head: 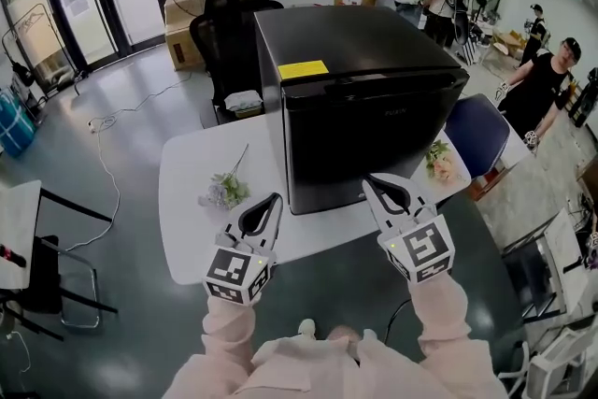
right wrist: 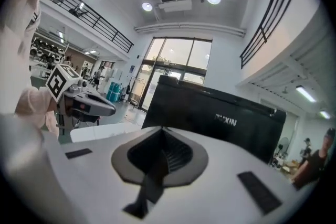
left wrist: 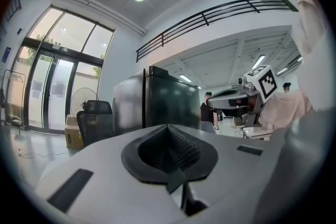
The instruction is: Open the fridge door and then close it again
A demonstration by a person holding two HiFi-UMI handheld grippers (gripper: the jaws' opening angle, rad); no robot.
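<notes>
Left gripper (head: pixel 273 201) — grey two-jaw claw with a marker cube at its rear. Its jaws are lying pressed together with nothing between the ribbed pads, and it is hovering over the near edge of the white round-cornered table (head: pixel 187 201), pointing level at the black box-shaped compact fridge (head: pixel 364 107). Right gripper (head: pixel 369 184), same make, is likewise sitting closed and empty, its tip hovering just short of the fridge's lower front and apart from it. Both are being carried side by side by a person in pale pink sleeves (head: pixel 439 294). Neither seems committed to a grip as yet. Closed jaws are suiting an approach, though they would likely need to part, or hook an edge, before any pull. The fridge, the task's item, is standing on the table directly ahead of both claws. Its door is facing the person and appearing shut, with pale lettering showing on it in the right gripper view. A yellow rectangular label (head: pixel 303 69) is lying on its top. No handle is showing plainly, so the door's edge is probably serving as the hold. A small pale flower sprig (head: pixel 224 190) is lying left of the fridge and a second sprig (head: pixel 439 162) at its right. Either may be sitting in the door's sweep, since the hinge side cannot be told.
</notes>
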